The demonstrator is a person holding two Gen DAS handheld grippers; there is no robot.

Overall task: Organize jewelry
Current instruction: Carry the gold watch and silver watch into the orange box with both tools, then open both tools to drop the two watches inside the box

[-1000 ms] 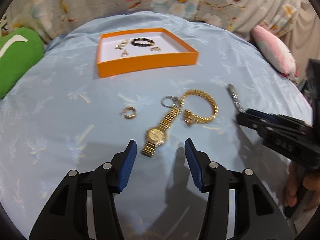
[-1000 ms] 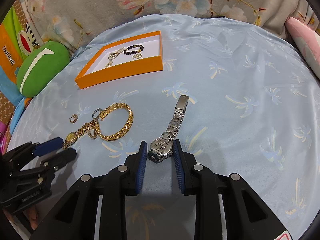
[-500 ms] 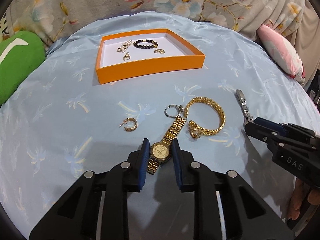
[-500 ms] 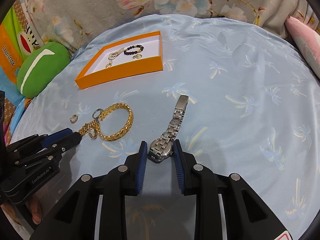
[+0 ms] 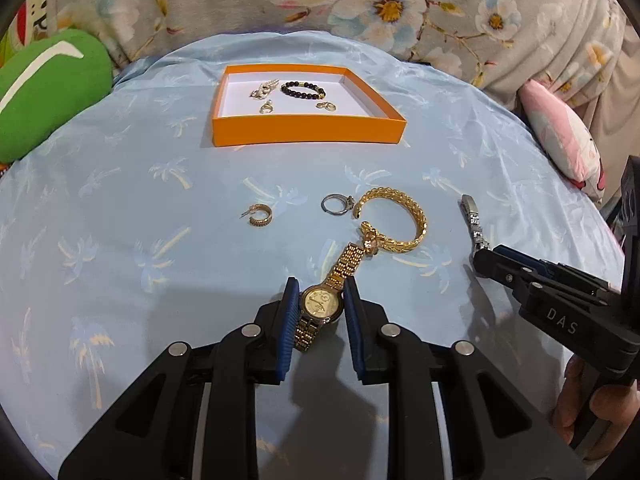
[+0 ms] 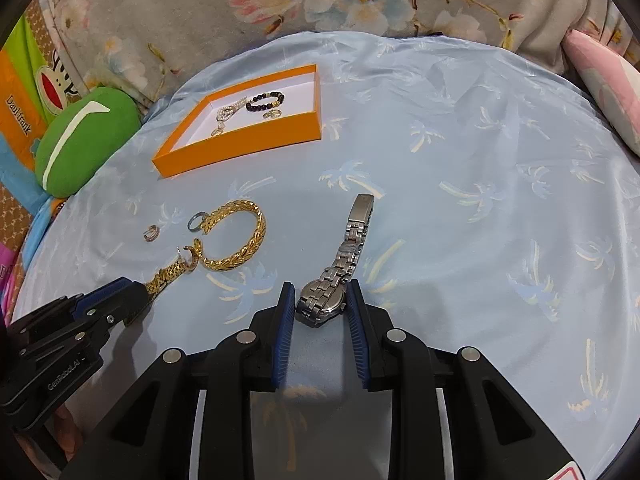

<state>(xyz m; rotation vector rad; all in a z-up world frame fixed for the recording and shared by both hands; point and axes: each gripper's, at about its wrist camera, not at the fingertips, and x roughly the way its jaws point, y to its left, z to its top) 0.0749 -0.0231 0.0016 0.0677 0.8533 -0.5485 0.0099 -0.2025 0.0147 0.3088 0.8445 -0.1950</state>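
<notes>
My left gripper [image 5: 320, 304] is shut on the gold watch [image 5: 321, 302] by its face; its strap trails to the gold bangle [image 5: 400, 224]. My right gripper [image 6: 320, 300] is shut on the silver watch [image 6: 324, 300], whose strap stretches away over the cloth. The orange box [image 5: 308, 134] stands at the back with a dark bead bracelet [image 5: 303, 89], a chain and small rings inside. A gold hoop earring [image 5: 260, 216] and a silver ring [image 5: 334, 204] lie loose between box and grippers.
The blue palm-print cloth [image 6: 500, 200] covers a round table. A green cushion [image 5: 44, 88] lies at the far left, a pink pillow [image 5: 560, 140] at the right edge, floral fabric behind.
My left gripper went from open to shut on the gold watch and has drawn it back, away from the silver ring. The right gripper has stayed shut on the silver watch.
</notes>
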